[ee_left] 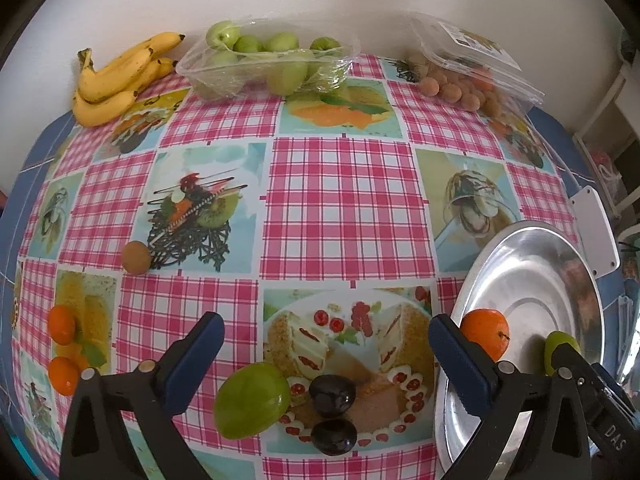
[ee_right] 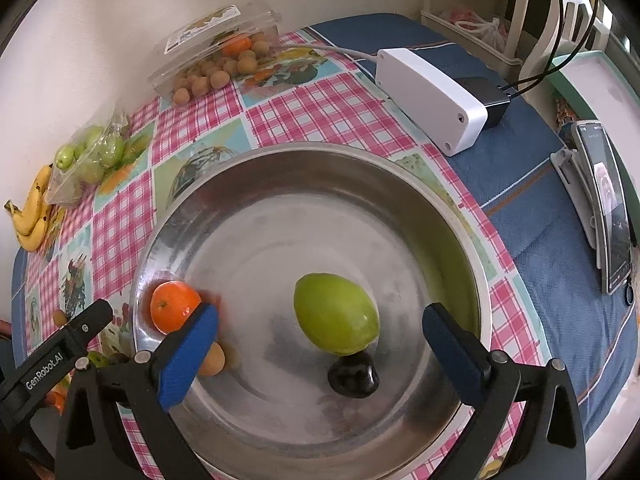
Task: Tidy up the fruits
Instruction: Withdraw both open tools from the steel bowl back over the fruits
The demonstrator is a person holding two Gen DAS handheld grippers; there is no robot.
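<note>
My left gripper (ee_left: 326, 344) is open above the tablecloth, its fingers spread wide. Below and between them lie a green fruit (ee_left: 251, 400) and two dark plums (ee_left: 332, 394), untouched. My right gripper (ee_right: 322, 332) hangs open over the steel bowl (ee_right: 320, 150). In the bowl a green fruit (ee_right: 336, 314) and a dark plum (ee_right: 354, 376) rest between the blue pads (ee_right: 188, 356) without touching them. An orange (ee_right: 174, 306) and a longan (ee_right: 214, 358) sit by the bowl's left wall. Two tangerines (ee_left: 62, 324) and a loose longan (ee_left: 136, 257) lie at the table's left.
Bananas (ee_left: 120, 76), a clear tray of green fruits (ee_left: 264, 60) and an open box of longans (ee_left: 472, 68) stand along the back wall. A white box (ee_right: 432, 100) with a cable and a phone on a stand (ee_right: 608, 208) are to the right of the bowl.
</note>
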